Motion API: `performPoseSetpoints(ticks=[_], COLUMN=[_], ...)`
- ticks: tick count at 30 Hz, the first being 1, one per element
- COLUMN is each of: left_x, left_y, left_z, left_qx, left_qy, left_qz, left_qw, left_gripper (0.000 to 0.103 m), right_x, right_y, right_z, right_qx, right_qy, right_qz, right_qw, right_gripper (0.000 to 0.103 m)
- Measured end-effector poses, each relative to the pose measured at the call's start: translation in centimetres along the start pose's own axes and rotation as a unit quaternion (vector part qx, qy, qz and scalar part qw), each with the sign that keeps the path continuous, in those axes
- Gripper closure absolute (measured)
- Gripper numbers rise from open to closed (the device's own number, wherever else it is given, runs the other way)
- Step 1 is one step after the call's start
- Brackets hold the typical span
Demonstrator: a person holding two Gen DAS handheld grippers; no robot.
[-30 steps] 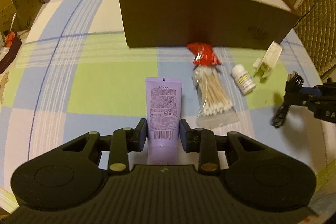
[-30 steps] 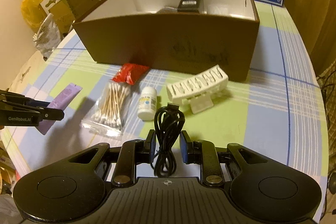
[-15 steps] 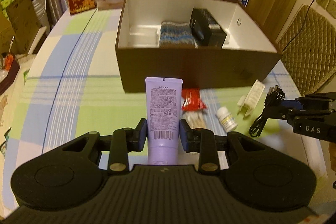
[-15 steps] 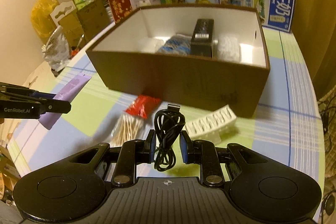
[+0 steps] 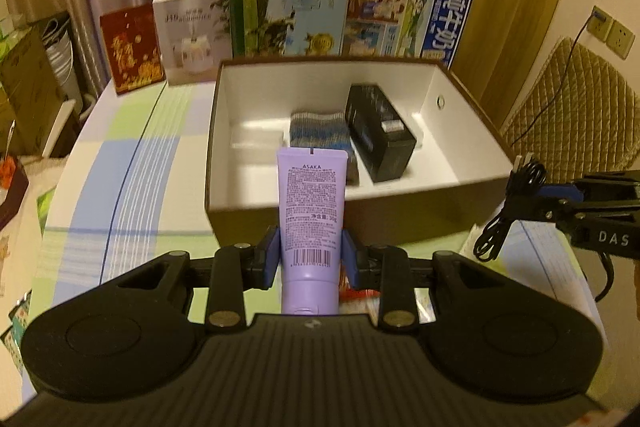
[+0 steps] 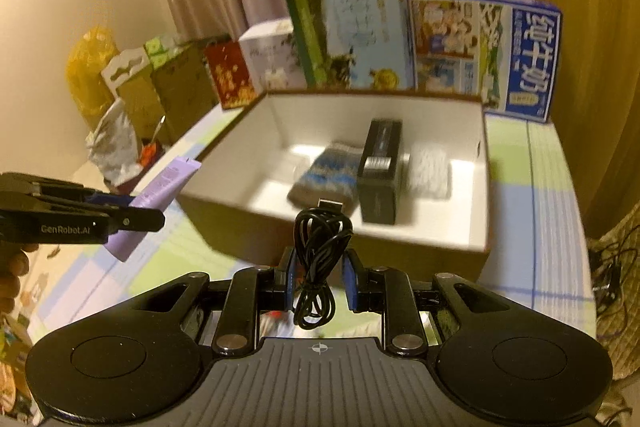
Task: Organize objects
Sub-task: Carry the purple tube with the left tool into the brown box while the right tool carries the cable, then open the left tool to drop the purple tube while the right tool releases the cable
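While the left claw clamps a purple tube above the worktop before the box, the right claw grips a black cable near the box's front wall.

Tube: smooth glossy plastic. Box: matt cardboard, white paper inside. Cable: black rubbery, slight sheen.

Dim, warm yellow indoor light; both views soft.
Motion blur smears the box interior and worktop; fisheye bending and dark vignette at edges; pale glare on box floor.
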State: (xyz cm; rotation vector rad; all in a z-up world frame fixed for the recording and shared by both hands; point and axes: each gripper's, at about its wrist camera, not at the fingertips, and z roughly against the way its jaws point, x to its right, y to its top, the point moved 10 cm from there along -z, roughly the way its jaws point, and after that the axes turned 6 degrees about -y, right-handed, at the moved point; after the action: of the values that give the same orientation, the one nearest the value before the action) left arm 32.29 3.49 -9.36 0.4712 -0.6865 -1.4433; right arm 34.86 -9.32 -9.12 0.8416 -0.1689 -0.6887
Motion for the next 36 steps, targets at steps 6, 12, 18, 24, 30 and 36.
performPoseSetpoints(ticks=[6,12,18,24,30,36], left_x=[-0.5,-1.3,-2.3,-3.4,-4.4,-4.8], left_y=[2.7,5.1,6.3,5.9,4.8,4.1], left_z=[-1.0,-2.7,-4.9,-7.8,-10.7,-13.1], left_qx=[0.014,0.019,0.012,-0.014,-0.049,-0.078], left_qy=[0.002,0.007,0.022,0.031,0.039,0.045], left_qz=[-0.001,0.008,0.014,0.028,0.039,0.042], left_qw=[0.9999,0.9998,0.9996,0.999,0.9973,0.995], left_gripper=[0.076,0.076,0.076,0.076,0.076,0.075], right_x=[2.1,3.9,5.2,6.2,6.9,7.6], right_y=[3.8,5.8,5.3,3.9,2.8,2.3], right_z=[0.0,-1.4,-4.5,-7.5,-9.5,-10.8], right_qx=[0.032,0.039,0.014,-0.02,-0.047,-0.067], right_qy=[-0.024,-0.044,-0.062,-0.073,-0.081,-0.091], right_qz=[-0.008,-0.01,-0.01,-0.013,-0.011,-0.015], right_qw=[0.999,0.998,0.998,0.997,0.996,0.994], right_gripper=[0.082,0.082,0.082,0.082,0.082,0.082])
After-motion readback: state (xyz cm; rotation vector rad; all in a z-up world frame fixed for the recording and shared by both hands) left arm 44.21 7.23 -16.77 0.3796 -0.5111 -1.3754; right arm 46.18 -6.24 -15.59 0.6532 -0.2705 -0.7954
